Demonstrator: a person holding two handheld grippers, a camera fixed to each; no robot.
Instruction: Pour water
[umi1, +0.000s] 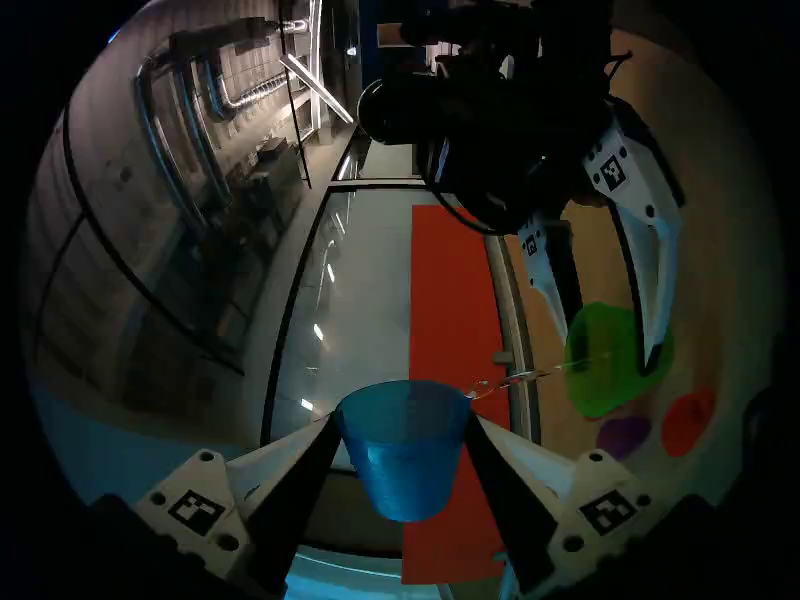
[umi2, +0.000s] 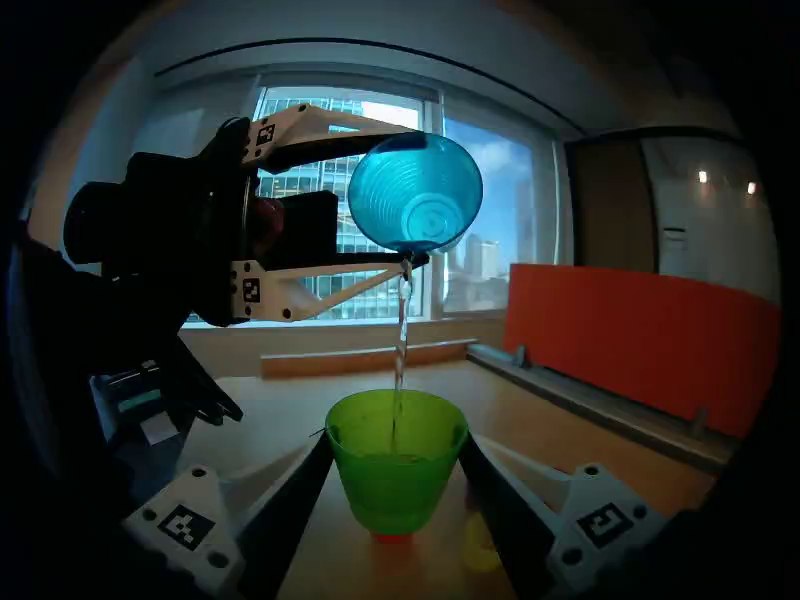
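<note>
Water (umi2: 401, 330) falls in a thin, twisting stream from the lip of the blue cup (umi2: 415, 192) down into the green cup (umi2: 396, 460), where a little has pooled at the bottom.

In the right gripper view, the right gripper (umi2: 396, 452) sits level and points forward. Its two fingers are clamped on either side of the green cup, which stands upright. The cup's base is over a red spot (umi2: 392, 538) on the wooden table (umi2: 540, 400); whether it rests on the table or is held just above it, I cannot tell. A yellow spot (umi2: 480, 550) lies just beside it.

Higher up and a bit farther off, the left gripper (umi1: 403, 425) is rolled onto its side, so one finger is above the other in the right gripper view. Its fingers squeeze the blue cup, which is tipped so far that its bottom faces the right gripper's camera. A dark-sleeved arm (umi2: 150, 260) reaches in from the left behind it.

In the left gripper view, the blue cup is pinched between both near fingers, and the stream runs from its rim toward the green cup. Past that cup, a purple spot (umi1: 623, 437) and an orange-red spot (umi1: 688, 422) mark the table.

Beyond the table stand an orange partition (umi2: 640, 340) and a wide window (umi2: 500, 200) facing tall buildings.
</note>
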